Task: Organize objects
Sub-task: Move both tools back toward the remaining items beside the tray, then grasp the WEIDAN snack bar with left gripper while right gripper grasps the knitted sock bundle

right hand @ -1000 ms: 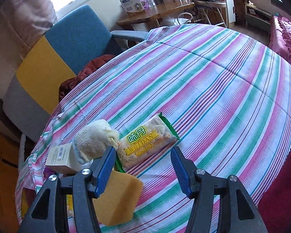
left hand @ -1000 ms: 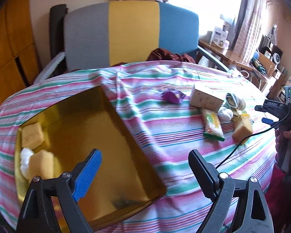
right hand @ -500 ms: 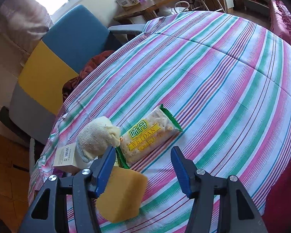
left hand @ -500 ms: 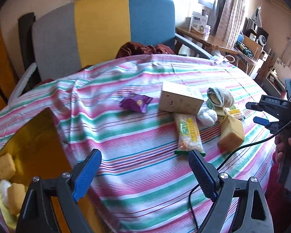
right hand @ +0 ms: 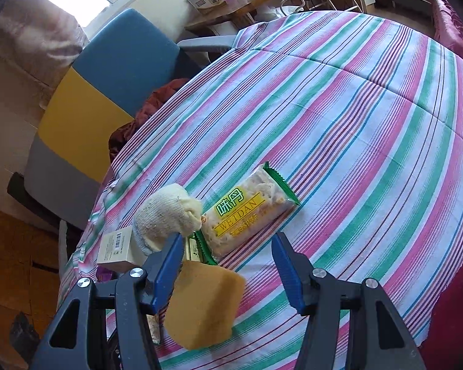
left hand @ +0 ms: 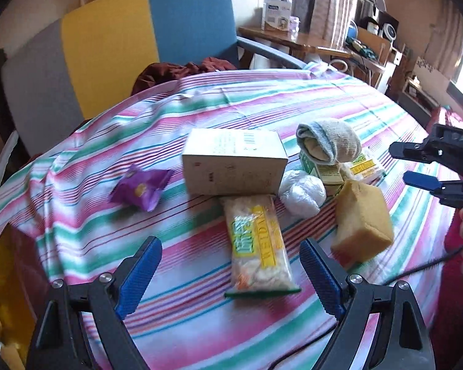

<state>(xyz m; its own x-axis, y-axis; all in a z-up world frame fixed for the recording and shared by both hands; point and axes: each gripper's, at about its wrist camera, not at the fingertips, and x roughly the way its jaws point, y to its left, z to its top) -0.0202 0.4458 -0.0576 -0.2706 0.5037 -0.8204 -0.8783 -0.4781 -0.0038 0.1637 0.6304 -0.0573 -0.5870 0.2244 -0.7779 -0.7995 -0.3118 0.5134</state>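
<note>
The left tongs [left hand: 230, 273], spread wide and empty, hover over the clear-wrapped cracker packet with yellow-green label [left hand: 257, 248] on the striped desk [left hand: 200, 323]. This looks like the reach-to-pick step; next, lower and close across the packet's width. Beside it, the yellow sponge block [left hand: 362, 220]; behind it, the beige cardboard box [left hand: 233, 162]. The right tongs [right hand: 227, 269] hang part-open, holding nothing.

Both wrist views close, angled down; share yellow sponge [left hand: 362, 219] [right hand: 203, 305].
</note>
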